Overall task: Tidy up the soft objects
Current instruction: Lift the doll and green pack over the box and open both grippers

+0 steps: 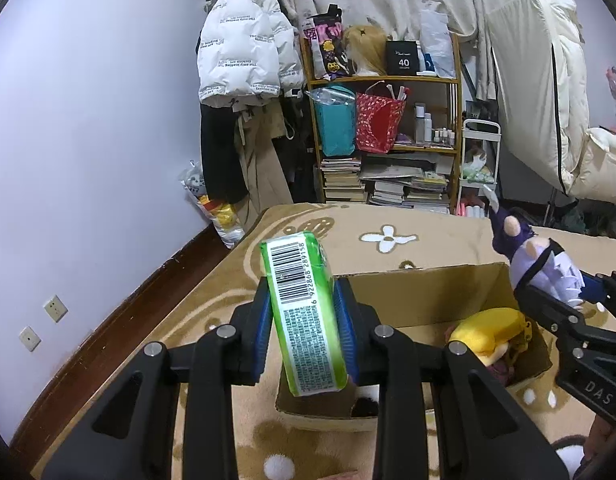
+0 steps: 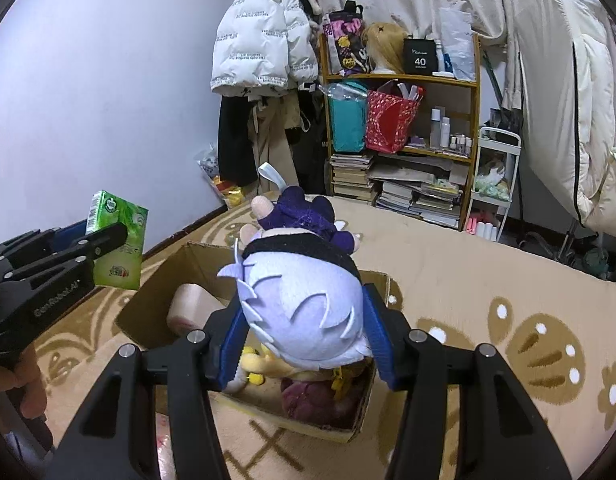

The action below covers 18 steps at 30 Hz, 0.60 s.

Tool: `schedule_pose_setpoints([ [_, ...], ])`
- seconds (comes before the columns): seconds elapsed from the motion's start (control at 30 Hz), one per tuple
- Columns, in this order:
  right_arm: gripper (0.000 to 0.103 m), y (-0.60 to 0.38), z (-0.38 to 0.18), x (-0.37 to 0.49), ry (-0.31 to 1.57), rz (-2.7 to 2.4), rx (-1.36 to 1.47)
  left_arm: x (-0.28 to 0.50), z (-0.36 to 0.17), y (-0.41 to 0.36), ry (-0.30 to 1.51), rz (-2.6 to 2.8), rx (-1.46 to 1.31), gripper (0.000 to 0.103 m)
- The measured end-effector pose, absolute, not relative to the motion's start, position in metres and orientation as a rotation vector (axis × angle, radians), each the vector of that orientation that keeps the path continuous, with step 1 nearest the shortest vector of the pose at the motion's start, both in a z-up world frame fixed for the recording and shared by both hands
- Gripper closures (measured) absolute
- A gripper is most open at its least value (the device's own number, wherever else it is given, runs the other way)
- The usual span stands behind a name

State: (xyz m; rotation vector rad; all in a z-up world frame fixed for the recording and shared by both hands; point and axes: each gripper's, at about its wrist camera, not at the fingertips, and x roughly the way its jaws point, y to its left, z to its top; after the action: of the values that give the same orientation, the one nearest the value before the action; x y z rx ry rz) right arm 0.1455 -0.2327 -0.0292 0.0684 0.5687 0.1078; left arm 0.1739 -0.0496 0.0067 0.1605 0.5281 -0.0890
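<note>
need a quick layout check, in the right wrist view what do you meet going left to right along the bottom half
left gripper → green tissue pack → cardboard box → purple-haired plush doll → flower-patterned blanket

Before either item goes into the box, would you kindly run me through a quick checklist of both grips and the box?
1. Left tongs grip the tissue pack: ok.
2. Right tongs grip the doll by its head: ok.
3. Box open on top: ok.
4. Free room in the box beside the plush toys: ok.
5. Doll above the box: ok.
6. Tissue pack fully over the opening: cannot tell.
</note>
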Motion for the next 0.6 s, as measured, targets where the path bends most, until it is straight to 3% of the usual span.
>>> schedule_pose_setpoints([
  [0.53,0.042,-0.225,-0.057,0.160,0.636,0.168,0.065,0.180,-0.024,-0.056,0.583,-0.119,0.156,0.071],
  [0.6,0.037,-0.226,-0.058,0.161,0.640,0.171,0.074,0.180,-0.025,-0.057,0.586,-0.114,0.168,0.071],
])
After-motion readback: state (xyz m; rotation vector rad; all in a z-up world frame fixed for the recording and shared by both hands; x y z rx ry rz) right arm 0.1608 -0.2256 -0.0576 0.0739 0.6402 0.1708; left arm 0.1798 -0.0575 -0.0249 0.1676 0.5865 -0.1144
